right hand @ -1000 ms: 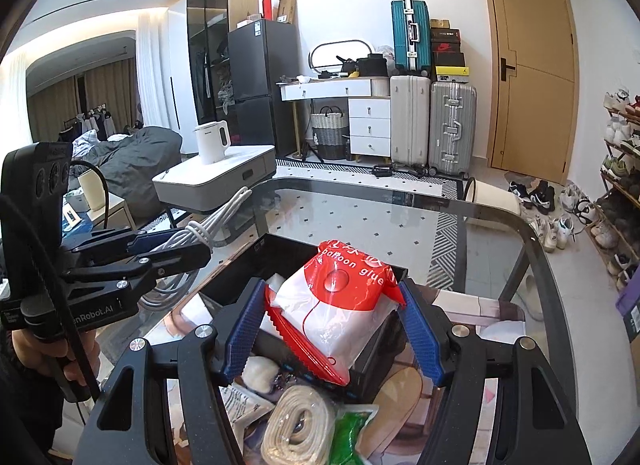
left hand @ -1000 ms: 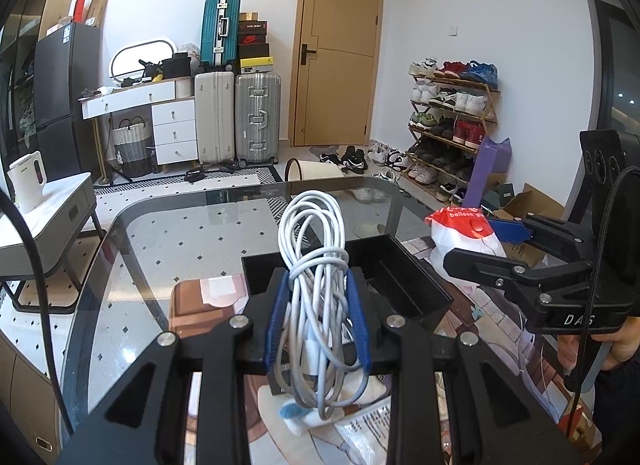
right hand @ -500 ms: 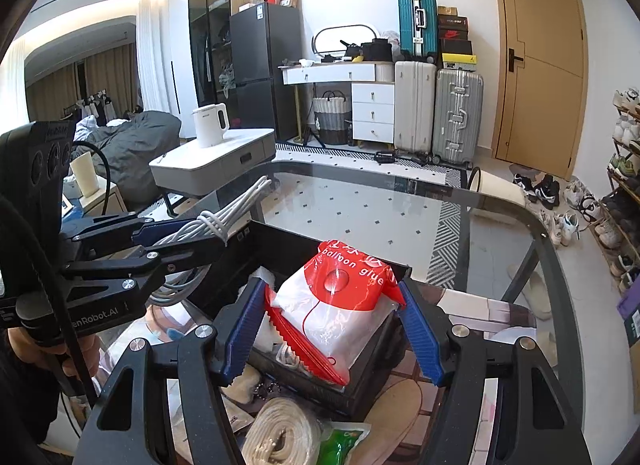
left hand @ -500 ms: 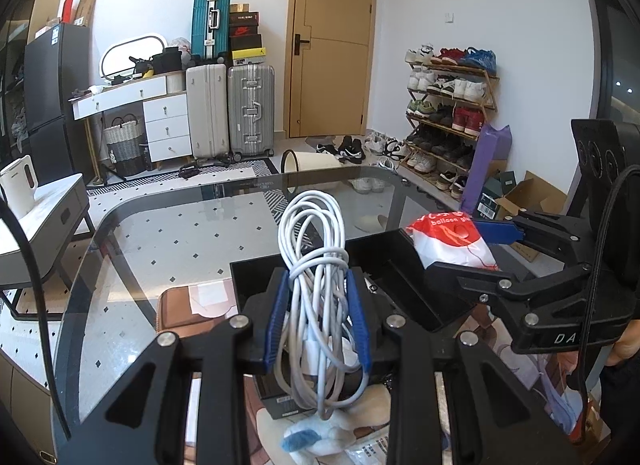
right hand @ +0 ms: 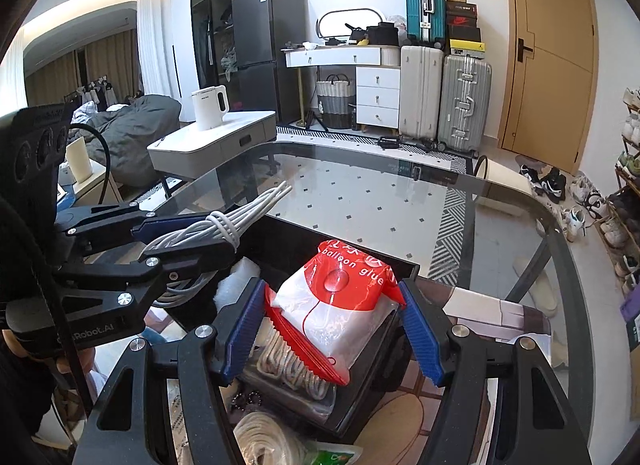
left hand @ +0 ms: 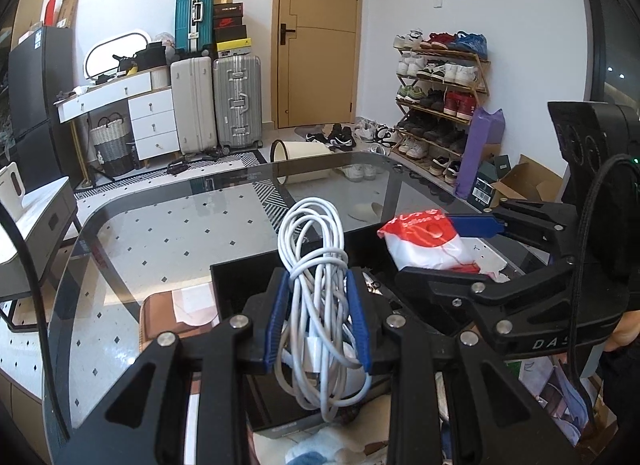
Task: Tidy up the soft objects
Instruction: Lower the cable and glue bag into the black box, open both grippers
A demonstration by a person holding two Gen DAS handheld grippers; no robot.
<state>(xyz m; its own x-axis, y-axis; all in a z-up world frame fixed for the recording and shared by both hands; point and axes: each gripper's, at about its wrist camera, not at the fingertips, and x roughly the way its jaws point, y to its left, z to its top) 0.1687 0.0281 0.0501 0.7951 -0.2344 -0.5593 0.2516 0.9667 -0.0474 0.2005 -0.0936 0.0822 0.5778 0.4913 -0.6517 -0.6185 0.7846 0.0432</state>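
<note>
Cable: white coil [left hand: 316, 297] clamped between left tool [left hand: 318, 317] pads, above black bin [left hand: 240, 277].
Bag: red-white packet [right hand: 340, 305] gripped by right tool [right hand: 332, 329], over bin on glass surface [right hand: 360, 193].

The cable bundle [left hand: 316, 297] hangs left of the balloon-glue bag [left hand: 430, 243], both above the bin [right hand: 360, 253].

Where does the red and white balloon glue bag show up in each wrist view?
Left wrist view: the glue bag is right of centre, shut in the right claw above the black bin.
Right wrist view: the glue bag is bottom centre, between the claw's blue pads.
Shared landmark: the teal suitcase on the luggage stack.
</note>
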